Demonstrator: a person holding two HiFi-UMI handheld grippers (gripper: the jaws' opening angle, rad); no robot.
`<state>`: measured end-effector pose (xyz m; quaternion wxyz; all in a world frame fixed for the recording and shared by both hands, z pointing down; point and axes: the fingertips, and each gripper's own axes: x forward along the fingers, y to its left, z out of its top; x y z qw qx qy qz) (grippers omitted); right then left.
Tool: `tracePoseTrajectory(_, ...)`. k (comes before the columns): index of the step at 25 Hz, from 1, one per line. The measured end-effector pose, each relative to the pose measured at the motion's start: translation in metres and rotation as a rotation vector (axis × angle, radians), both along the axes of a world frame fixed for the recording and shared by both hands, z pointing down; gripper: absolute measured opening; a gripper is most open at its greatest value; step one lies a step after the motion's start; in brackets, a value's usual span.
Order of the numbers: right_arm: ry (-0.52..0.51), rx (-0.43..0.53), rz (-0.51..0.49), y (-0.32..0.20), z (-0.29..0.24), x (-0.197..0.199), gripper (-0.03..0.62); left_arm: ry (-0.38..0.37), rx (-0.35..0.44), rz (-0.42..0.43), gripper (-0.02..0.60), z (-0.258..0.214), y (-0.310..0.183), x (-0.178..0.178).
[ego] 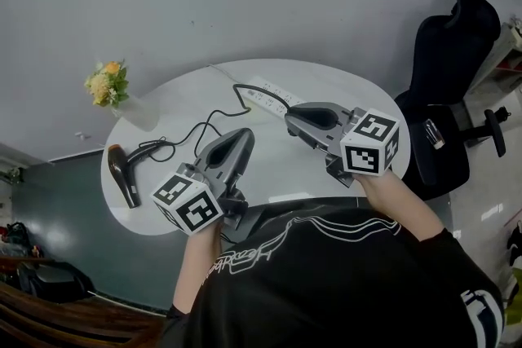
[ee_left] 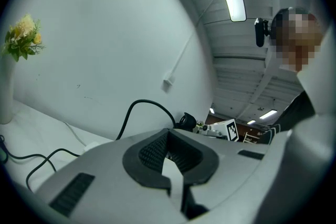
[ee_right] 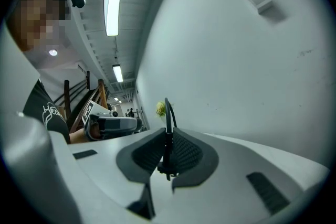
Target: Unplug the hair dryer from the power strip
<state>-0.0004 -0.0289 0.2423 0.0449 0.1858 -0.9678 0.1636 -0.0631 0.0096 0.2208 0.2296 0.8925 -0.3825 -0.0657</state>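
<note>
A black hair dryer [ego: 122, 173] lies at the left end of the white oval table [ego: 183, 94]. Its black cord [ego: 196, 130] loops across the top and arches up [ee_left: 137, 105] to a plug [ego: 244, 93] in the left end of the white power strip [ego: 269, 97]. My left gripper [ego: 243, 134] hovers over the table's near middle, shut and empty, short of the cord. My right gripper [ego: 288, 123] is just near of the strip, pads together [ee_right: 167, 131] with nothing held. In the right gripper view the cord's arch rises beyond its tips.
A vase of yellow flowers [ego: 110, 84] stands at the table's far left, close to the wall. A black office chair [ego: 444, 94] sits to the right of the table. The table's near edge is right under my forearms.
</note>
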Motion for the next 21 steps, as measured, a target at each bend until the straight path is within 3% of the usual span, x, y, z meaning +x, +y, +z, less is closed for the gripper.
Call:
tracePoseTrajectory(16,0.006,-0.029,0.023,-0.004,0.006,-0.010,0.028,0.029,0.013,0.055,0.002,0.000,-0.014,-0.009)
tracePoseTrajectory(21,0.004,-0.049,0.033,-0.011,0.006,-0.009,0.028,-0.017,0.000,0.082,0.002,0.002,-0.021,-0.002)
